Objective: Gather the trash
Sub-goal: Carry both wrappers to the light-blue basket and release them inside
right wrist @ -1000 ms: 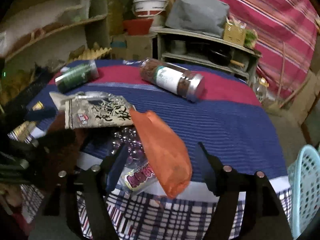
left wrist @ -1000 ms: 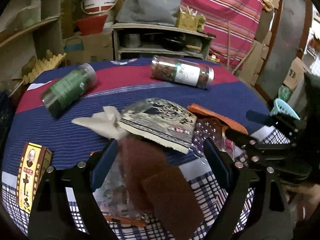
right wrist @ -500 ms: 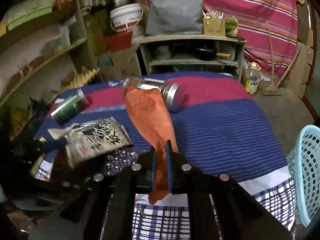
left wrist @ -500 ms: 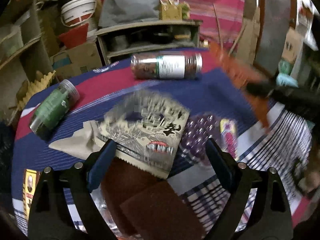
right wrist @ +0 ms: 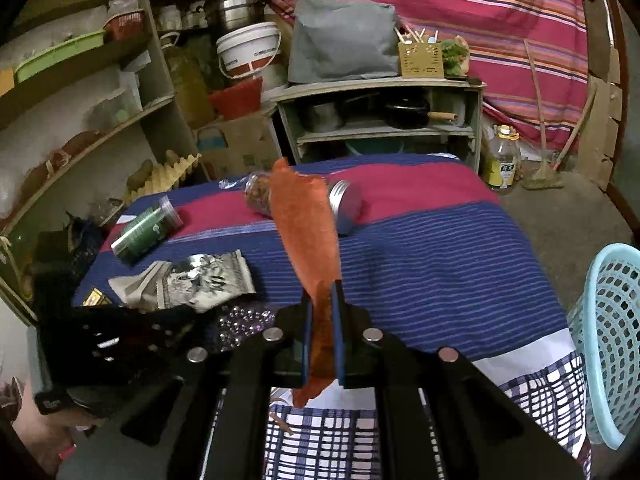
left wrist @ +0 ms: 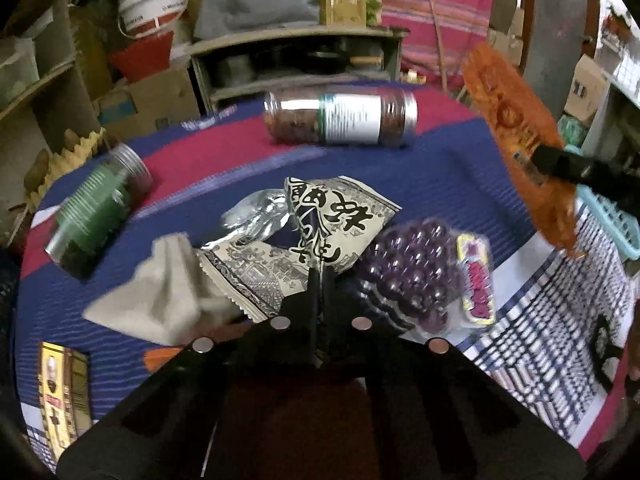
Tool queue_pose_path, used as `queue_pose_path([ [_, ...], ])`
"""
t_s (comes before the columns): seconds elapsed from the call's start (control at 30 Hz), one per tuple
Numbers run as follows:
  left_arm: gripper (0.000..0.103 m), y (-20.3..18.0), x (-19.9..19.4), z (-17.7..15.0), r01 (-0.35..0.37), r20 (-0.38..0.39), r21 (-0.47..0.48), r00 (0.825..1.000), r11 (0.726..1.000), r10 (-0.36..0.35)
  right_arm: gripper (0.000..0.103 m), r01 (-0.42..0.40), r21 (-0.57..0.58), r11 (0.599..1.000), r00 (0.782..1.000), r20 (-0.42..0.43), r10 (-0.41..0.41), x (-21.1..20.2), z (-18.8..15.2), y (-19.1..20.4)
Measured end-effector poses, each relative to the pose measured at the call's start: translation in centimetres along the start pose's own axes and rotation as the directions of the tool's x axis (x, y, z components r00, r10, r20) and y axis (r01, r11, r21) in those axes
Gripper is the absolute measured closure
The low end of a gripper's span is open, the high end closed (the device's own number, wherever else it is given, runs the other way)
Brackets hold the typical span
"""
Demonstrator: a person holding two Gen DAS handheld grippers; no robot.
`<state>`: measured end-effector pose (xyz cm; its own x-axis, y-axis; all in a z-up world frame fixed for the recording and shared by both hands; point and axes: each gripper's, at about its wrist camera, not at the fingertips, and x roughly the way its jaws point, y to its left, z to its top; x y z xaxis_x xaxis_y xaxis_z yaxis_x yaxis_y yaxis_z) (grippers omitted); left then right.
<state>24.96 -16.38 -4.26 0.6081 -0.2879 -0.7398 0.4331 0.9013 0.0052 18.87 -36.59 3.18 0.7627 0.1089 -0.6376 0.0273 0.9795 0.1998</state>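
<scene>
A cream-and-black snack wrapper lies crumpled in the middle of the table. My left gripper is closing its jaws on the wrapper's near edge, and the pads pinch it. Beside the wrapper lie a beige tissue and a packet of purple beads. My right gripper is shut on an orange wrapper, which stands up from its jaws above the table. The same orange wrapper shows at the right of the left wrist view. A light blue basket stands past the table's right edge.
A green jar and a brown-filled jar lie on their sides on the striped cloth. A yellow box sits at the near left. Shelves, a bucket and cardboard boxes crowd the space behind the table.
The right gripper shut on the orange wrapper and lifted it off the table. The left gripper moved forward and closed on the snack wrapper, crumpling it upward.
</scene>
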Motion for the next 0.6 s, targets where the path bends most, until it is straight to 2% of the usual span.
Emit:
queue_pose_path([
  [0.13,0.103,0.3,-3.3,0.8,0.028,0.089,-0.026,0.996,0.999,-0.025,0.094,0.004,0.0,1.0,0.999,0.036,-0.004,-1.4,0.1,0.2],
  [0.23,0.103,0.1,-5.7,1.7,0.053,0.147,-0.048,0.988,0.997,-0.046,0.094,0.009,0.009,1.0,0.996,0.094,-0.01,-3.7,0.5,0.1],
  [0.37,0.103,-2.9,-7.6,3.9,0.07,0.195,-0.025,0.979,0.997,-0.064,0.094,0.072,0.006,0.997,0.981,0.178,-0.072,-8.0,0.5,-1.3],
  [0.43,0.103,-5.2,-7.9,5.1,0.077,0.207,-0.005,0.975,0.997,-0.075,0.094,0.046,0.065,0.997,0.979,0.195,-0.058,-9.3,0.3,-3.3],
  [0.47,0.103,-5.8,-7.9,5.5,0.083,0.208,-0.004,0.975,0.997,-0.08,0.094,-0.002,0.1,0.995,0.982,0.188,-0.017,-9.4,0.0,-4.4],
  [0.53,0.103,-7.0,-8.1,5.9,0.095,0.213,-0.002,0.973,0.995,-0.092,0.09,-0.075,0.091,0.993,0.988,0.142,0.062,-8.2,-0.5,-4.9],
  [0.57,0.103,-7.3,-8.1,5.8,0.092,0.212,0.006,0.973,0.996,-0.091,0.064,-0.06,0.078,0.995,0.992,0.115,0.051,-7.0,-0.8,-4.8],
  [0.6,0.103,-7.6,-8.2,5.7,0.082,0.211,0.016,0.974,0.997,-0.083,0.024,-0.022,0.08,0.997,0.994,0.108,0.013,-5.8,-1.2,-4.9],
])
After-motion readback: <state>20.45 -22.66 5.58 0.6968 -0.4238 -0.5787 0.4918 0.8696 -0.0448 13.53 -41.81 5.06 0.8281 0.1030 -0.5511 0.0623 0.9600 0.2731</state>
